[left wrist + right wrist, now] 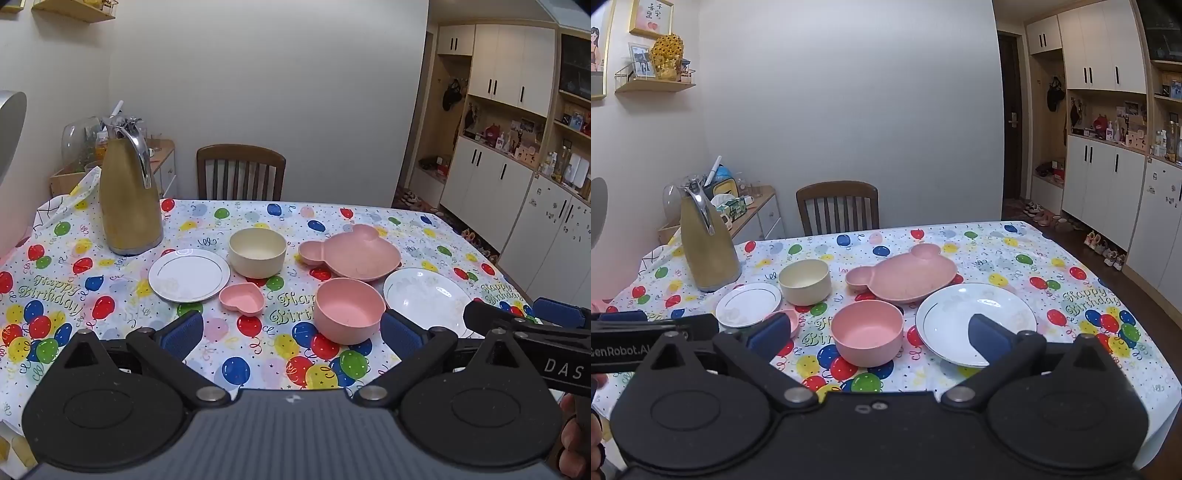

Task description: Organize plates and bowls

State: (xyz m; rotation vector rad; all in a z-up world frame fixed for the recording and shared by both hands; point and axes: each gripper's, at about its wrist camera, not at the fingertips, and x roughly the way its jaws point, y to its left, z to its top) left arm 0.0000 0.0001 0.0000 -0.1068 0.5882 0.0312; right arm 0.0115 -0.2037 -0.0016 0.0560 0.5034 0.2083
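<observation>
- We hold our left gripper (291,330) above the near edge of the table (122,266), and its jaws stand wide apart with nothing between the blue pads.
- Our right gripper (879,336) is beside it, also fully spread and holding nothing.
- In front of us, closest, stands the pink bowl (349,310), upright on the balloon tablecloth.
- Just right of it lies the large white plate (424,295), near the bowl; whether they touch we cannot tell.
- Behind these two we see the pink bear-shaped plate (354,256), with its ears toward the left and the far side.
- The cream bowl (257,252) stands left of the bear plate, apart from it.
- The small white plate (189,275) lies just beside the cream bowl, on its left.
- The small pink heart dish (242,299) sits in front of the cream bowl, between the small plate and the pink bowl.
- A gold thermos jug (127,195) stands at the far left corner, and a wooden chair (240,171) is behind the table.
</observation>
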